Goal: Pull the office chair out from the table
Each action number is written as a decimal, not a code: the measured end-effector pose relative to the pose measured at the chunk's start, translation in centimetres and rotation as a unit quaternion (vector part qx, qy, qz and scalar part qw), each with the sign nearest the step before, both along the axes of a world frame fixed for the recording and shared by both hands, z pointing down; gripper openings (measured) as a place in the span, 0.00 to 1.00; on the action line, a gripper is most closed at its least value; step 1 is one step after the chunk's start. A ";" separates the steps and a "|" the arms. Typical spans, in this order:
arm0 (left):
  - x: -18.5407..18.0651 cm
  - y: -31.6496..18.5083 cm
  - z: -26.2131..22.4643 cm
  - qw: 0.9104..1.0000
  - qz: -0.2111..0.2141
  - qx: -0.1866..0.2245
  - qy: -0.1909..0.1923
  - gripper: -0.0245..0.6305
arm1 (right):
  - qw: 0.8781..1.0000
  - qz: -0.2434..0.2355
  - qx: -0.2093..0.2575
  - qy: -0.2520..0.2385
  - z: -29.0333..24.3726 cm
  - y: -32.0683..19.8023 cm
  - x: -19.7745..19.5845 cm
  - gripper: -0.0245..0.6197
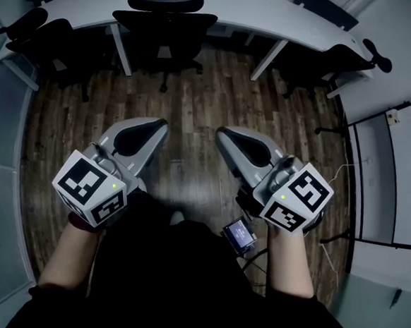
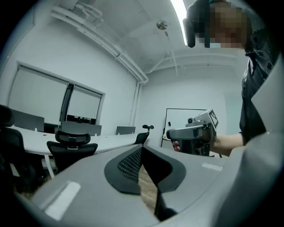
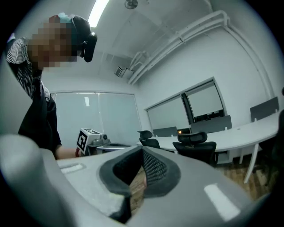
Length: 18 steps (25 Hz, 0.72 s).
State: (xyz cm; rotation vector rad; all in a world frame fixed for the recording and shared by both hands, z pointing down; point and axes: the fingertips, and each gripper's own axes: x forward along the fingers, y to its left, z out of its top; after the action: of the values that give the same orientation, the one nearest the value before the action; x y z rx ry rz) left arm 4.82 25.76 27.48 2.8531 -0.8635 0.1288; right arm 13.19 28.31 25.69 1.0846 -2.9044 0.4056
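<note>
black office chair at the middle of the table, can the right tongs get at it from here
Probably not yet: the middle black office chair stands well ahead of the right tongs, tucked at the white table. Bare wooden floor between leaves the way free, but the tongs are shut.

The person is holding the left gripper [image 1: 158, 126] left of centre in the head view and the right gripper [image 1: 222, 135] right of centre. Both are pointing toward the top of the frame, tips angling slightly inward. Both pairs of jaws are sitting closed together, gripping nothing. The left forearm [image 1: 65, 257] and right forearm [image 1: 290, 270] are reaching in from the bottom edge.
</note>
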 end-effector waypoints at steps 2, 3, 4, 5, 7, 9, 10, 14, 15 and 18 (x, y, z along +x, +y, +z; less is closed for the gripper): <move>-0.3 -1.8 -1.0 1.000 0.001 0.010 0.011 0.04 | 1.000 0.001 0.001 -0.001 -0.4 -1.4 -0.6 0.04; -0.5 -2.7 -1.0 1.000 0.001 0.010 0.015 0.04 | 1.000 0.002 0.001 0.000 -0.4 -2.2 -0.8 0.04; -0.8 -3.7 -0.9 1.000 0.001 0.006 0.018 0.04 | 1.000 0.004 0.000 0.001 -0.3 -3.0 -1.0 0.04; -1.1 -4.6 -0.5 1.000 0.001 -0.001 0.019 0.04 | 1.000 0.007 -0.001 0.003 -0.2 -3.9 -1.2 0.04; -2.0 -6.5 0.0 1.000 0.002 -0.015 0.022 0.04 | 1.000 0.012 -0.003 0.004 -0.1 -5.5 -1.9 0.04; -2.9 -8.2 0.1 0.999 0.005 -0.022 0.028 0.04 | 1.000 0.017 -0.004 0.008 -0.2 -7.0 -2.7 0.04; -3.3 -9.0 0.0 0.999 0.008 -0.024 0.031 0.04 | 1.000 0.019 -0.004 0.012 -0.3 -7.9 -3.1 0.04; -4.8 -12.4 0.1 0.999 0.018 -0.028 0.028 0.04 | 0.999 0.036 0.000 0.021 -1.1 -11.4 -4.4 0.04; -5.3 -13.4 0.5 0.999 0.013 -0.036 0.023 0.04 | 0.999 0.041 0.000 0.023 -1.4 -12.2 -4.7 0.04; -7.1 -16.2 1.8 0.998 -0.013 -0.067 0.015 0.04 | 0.998 0.059 -0.004 0.037 -1.5 -14.1 -5.5 0.04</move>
State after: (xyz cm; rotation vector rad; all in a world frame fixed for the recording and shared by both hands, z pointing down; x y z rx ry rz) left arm -2.29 9.53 29.32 2.7125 -0.8515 0.1355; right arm 7.71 14.19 24.20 1.2463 -2.7808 0.3708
